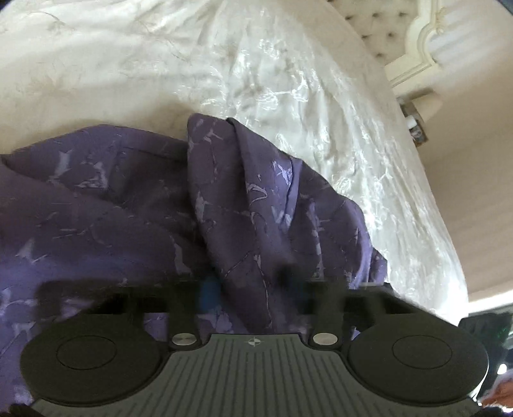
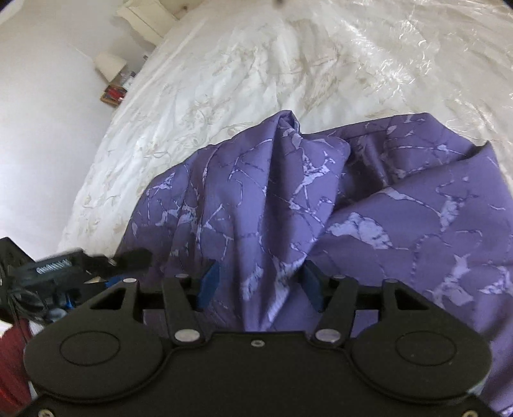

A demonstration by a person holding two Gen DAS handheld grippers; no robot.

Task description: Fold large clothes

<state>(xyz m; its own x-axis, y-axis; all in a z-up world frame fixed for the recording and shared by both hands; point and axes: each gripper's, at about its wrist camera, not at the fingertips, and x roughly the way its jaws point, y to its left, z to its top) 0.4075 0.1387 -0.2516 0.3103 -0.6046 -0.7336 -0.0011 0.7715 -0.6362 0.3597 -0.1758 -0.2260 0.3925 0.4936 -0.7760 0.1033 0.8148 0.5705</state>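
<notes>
A large purple garment with a pale marbled print (image 1: 128,205) lies bunched on a white bed. In the left wrist view my left gripper (image 1: 253,285) has a ridge of this cloth running between its blurred fingers and looks shut on it. In the right wrist view the same purple garment (image 2: 384,208) spreads to the right, and my right gripper (image 2: 259,285) holds a raised fold of it between its blue pads (image 2: 208,282). The fold rises in a peak above both grippers. The fingertips are mostly buried in cloth.
The white embroidered bedspread (image 1: 272,80) fills the far part of both views (image 2: 256,70). A tufted headboard (image 1: 378,29) and a bedside stand with small items (image 1: 416,128) sit at right. A lamp and nightstand (image 2: 112,77) stand at left. The other handheld device (image 2: 64,266) shows at lower left.
</notes>
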